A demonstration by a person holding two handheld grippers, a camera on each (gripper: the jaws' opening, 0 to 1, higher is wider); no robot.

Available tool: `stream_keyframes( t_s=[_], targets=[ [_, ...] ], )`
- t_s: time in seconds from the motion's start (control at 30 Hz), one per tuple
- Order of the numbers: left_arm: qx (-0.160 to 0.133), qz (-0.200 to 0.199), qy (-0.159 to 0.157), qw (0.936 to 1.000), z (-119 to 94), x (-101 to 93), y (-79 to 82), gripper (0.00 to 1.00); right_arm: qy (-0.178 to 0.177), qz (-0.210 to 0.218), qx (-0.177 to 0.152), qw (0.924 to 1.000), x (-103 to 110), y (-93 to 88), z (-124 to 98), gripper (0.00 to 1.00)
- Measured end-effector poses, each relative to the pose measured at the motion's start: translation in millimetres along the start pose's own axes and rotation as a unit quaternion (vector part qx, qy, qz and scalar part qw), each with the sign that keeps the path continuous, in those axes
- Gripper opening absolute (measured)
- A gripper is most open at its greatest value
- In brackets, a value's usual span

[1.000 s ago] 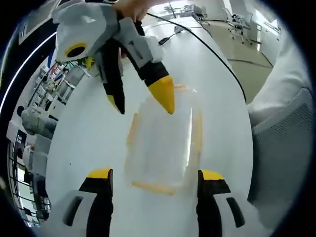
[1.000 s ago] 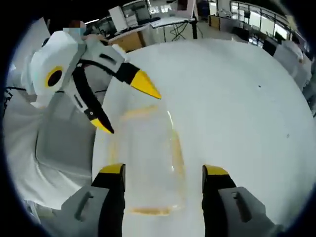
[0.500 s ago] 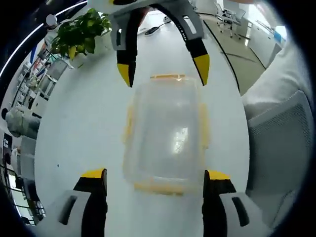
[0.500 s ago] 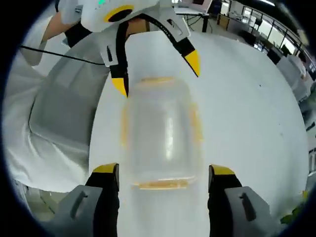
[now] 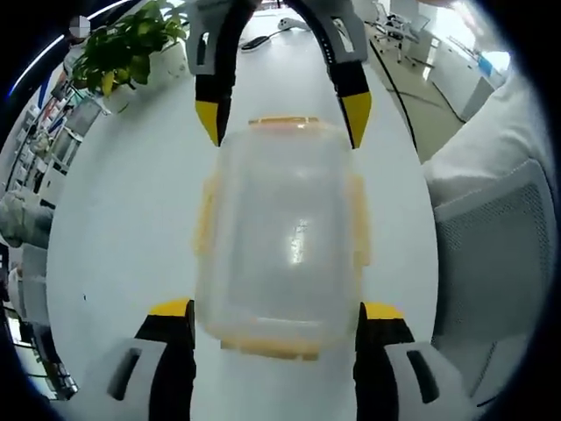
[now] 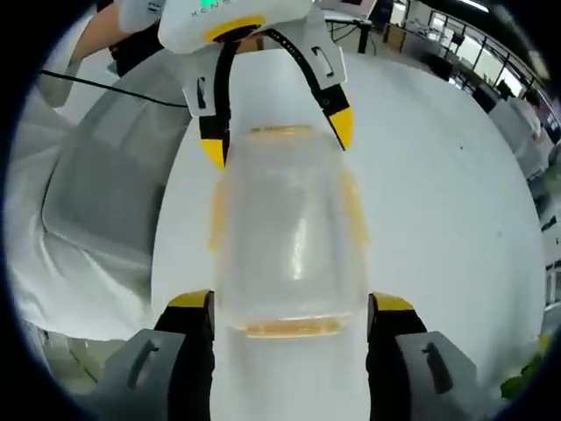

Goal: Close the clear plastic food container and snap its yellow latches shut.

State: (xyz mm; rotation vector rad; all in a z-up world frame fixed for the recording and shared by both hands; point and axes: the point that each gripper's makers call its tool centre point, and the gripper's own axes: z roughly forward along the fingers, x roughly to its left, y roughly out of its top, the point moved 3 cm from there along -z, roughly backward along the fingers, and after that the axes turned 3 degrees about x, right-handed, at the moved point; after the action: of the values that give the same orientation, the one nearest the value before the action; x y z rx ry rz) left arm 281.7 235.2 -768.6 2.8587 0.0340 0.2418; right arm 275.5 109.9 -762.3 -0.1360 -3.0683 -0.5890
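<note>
White tabletop (image 5: 131, 219) in an open office carries the container (image 5: 282, 237), which lies lengthwise between the two grippers with its lid on and yellow latches (image 5: 356, 219) showing along all four sides; whether any are snapped down cannot be told through the blur. In the left gripper view, the left gripper (image 5: 273, 320) stands wide open with its tips flanking the near end, and the right gripper (image 5: 282, 118) faces it at the far end, also wide, tips at the corners. The right gripper view shows the mirror of this: right gripper (image 6: 292, 316) at its near end, left gripper (image 6: 275, 136) opposite. The main risk looks to be the light, slick box skating on the smooth table if one side pushes on a latch while the other gives no counterhold. A tip pressing off-centre could slip off a latch or tilt the box, and an unseated lid would stop the latches catching. A plant (image 5: 123, 53) stands well clear.
</note>
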Motion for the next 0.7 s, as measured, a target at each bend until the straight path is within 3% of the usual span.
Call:
stream_keyframes(
  t_s=[0.3,0.7],
  targets=[
    [-0.001,0.004,-0.001,1.0000,0.0,1.5,-1.3,0.70,0.002,0.001,-0.006,1.0000,-0.5,2.5,1.2,0.68],
    [0.008,0.005,0.001,1.0000,-4.5,9.5,-22.6,0.70,0.002,0.000,-0.020,0.9998,-5.8,21.4,8.3,0.68]
  ],
)
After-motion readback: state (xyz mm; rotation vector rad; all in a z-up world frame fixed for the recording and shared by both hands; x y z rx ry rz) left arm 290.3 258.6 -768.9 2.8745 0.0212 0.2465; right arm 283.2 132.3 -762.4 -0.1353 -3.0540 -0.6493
